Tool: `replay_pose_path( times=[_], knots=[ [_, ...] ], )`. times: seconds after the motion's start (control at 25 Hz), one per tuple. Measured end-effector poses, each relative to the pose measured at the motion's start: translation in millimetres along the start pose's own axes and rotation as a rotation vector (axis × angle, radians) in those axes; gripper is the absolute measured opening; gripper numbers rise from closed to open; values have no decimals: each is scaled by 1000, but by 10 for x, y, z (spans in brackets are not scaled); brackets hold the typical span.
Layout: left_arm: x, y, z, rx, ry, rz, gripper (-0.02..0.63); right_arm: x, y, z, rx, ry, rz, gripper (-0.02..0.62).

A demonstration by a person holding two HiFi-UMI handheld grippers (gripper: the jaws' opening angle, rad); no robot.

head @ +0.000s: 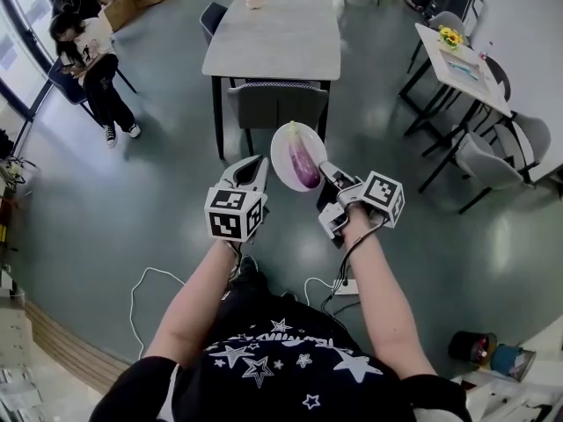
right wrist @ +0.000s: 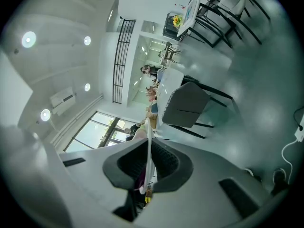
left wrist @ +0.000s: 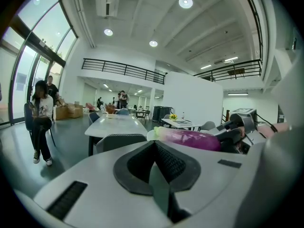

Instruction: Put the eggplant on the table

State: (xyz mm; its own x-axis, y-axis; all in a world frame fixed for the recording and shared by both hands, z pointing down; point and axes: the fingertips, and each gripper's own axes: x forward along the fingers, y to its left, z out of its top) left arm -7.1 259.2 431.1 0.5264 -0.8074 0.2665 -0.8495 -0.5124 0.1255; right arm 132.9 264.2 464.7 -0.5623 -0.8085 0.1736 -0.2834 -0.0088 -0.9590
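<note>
Eggplant (head: 304, 161) lies on a plate (head: 282, 147) at frame centre. My right hand-held gripper (head: 325, 173) clamps the plate rim; my left hand-held gripper (head: 260, 163) is closed, empty. I judge the tabletop (head: 273, 33), top centre, not yet reached.

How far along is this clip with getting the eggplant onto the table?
Done: the purple eggplant lies on a round white plate, which the right gripper clamps by its rim. In hand: the plate is held in the air over the floor, short of the grey rectangular table. The left gripper is shut and empty. Left: reaching the table and setting the eggplant down.
</note>
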Motion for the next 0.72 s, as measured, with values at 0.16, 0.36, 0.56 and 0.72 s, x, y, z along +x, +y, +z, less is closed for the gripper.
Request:
replay_pose_path(
  times=[0.16,0.36,0.56,0.72],
  knots=[
    [211,167,33,-19,-5,12,8,181,-66,117,0,9,-9,23],
    [622,440,133,-23,-8,-7,8,574,-92,372,-6,1,-21,23],
    [1106,821,294,-23,-3,-25,8,1090,-23,696,-12,-24,-27,23],
    [1409,1145,456,-26,-6,-36,8,1493,47,871,-10,-34,-30,23]
  ],
)
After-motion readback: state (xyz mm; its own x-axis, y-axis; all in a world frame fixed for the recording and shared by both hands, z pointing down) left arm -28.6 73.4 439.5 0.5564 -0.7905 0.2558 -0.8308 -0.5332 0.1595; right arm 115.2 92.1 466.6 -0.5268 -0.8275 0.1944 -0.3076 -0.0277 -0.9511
